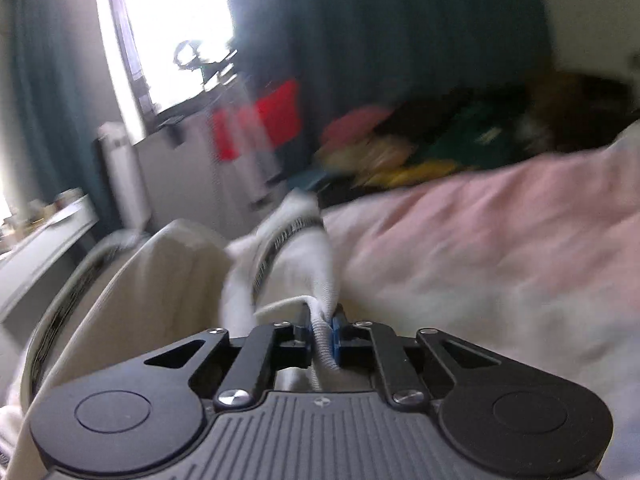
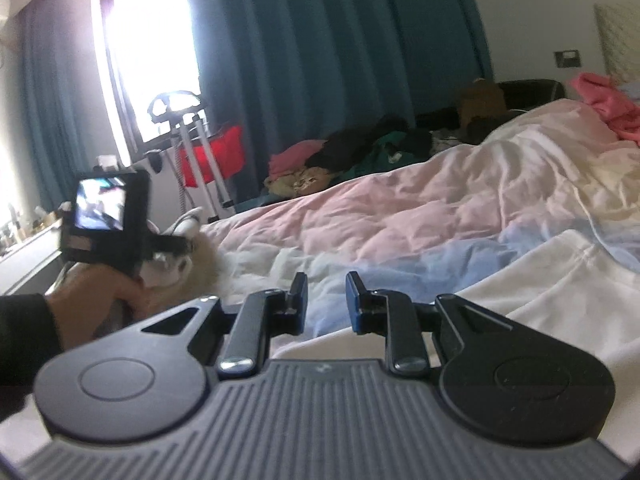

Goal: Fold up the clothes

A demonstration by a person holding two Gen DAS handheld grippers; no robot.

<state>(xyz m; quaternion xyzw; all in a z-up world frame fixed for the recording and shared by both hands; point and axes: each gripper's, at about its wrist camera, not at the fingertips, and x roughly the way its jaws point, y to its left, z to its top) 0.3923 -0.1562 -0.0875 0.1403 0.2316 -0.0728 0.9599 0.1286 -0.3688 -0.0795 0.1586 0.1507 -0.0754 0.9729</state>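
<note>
Fabric first: the left gripper (image 1: 322, 330) has its fingers pinched tight on a ribbed white hem of a white garment (image 1: 288, 256), which rises from the jaws in a bunched strip with a dark patterned band across it. That view is smeared with motion blur, so finer detail of the cloth is lost. The garment sits at the edge of the bed (image 1: 480, 240), over the pinkish quilt. Beside it on the left lies cream-coloured cloth (image 1: 160, 280).

Over on the other side, the right gripper (image 2: 326, 300) hangs above the quilt (image 2: 400, 216) with its fingers parted and nothing between them. A white sheet (image 2: 560, 280) lies just under its right side. From here the person's left hand (image 2: 100, 300) shows too, wrapped round the other tool. A heap of coloured clothes (image 2: 340, 160) rests at the far side of the bed, before teal curtains (image 2: 320, 40).
</note>
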